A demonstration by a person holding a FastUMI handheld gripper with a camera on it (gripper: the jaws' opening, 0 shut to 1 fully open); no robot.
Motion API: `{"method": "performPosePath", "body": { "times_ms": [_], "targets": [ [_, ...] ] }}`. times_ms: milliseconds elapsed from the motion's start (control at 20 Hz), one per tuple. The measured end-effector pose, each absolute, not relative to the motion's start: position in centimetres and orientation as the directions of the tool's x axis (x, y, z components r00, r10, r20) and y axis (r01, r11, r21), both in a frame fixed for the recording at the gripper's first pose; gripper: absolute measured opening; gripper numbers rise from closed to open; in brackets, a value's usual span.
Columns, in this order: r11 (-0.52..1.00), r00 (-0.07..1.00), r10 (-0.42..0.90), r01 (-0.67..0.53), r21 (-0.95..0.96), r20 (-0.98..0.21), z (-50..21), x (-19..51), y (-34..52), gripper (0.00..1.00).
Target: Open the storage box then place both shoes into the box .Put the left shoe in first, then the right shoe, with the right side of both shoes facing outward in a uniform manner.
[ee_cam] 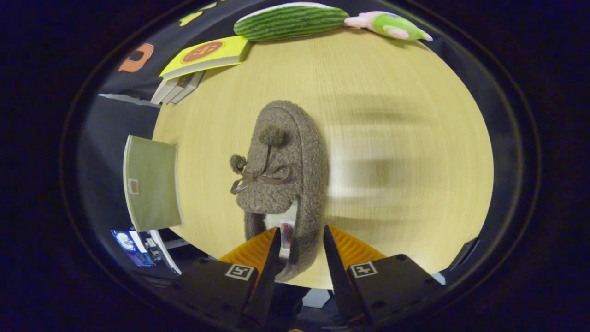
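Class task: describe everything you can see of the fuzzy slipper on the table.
The slipper is grey-brown and looks like fleecy boucle fabric, with a thin brown bow and two pompoms on its upper. It lies on the pale wooden table, toe pointing away, pale lining showing in its opening. Its heel sits between the tongs, whose fingers flank the heel rim; whether both press it cannot be told.

The gripper view looks steeply down, close over the shoe [281, 184] on the table [392, 138].
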State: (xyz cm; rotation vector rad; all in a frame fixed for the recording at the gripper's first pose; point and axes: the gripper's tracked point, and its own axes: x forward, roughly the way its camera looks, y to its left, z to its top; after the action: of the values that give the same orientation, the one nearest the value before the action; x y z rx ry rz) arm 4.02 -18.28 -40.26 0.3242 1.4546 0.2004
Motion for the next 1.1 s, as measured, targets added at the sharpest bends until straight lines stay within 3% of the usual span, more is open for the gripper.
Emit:
{"method": "performPosePath", "body": {
  "times_ms": [200, 350, 400, 750, 1100],
  "targets": [
    [0.939, 0.105, 0.322, 0.089, 0.331, -0.941, -40.8, 4.1, -18.8, 0.32],
    [0.939, 0.112, 0.311, 0.117, 0.323, -0.944, -40.7, 4.1, -19.1, 0.17],
    [0.94, 0.106, 0.309, 0.113, 0.32, -0.945, -40.5, 3.8, -19.0, 0.07],
    [0.92, 0.128, 0.353, 0.134, 0.369, -0.927, -37.3, 0.9, -15.6, 0.06],
    [0.859, 0.223, 0.447, 0.164, 0.486, -0.866, -29.1, -1.2, -6.3, 0.06]
  ]
}}
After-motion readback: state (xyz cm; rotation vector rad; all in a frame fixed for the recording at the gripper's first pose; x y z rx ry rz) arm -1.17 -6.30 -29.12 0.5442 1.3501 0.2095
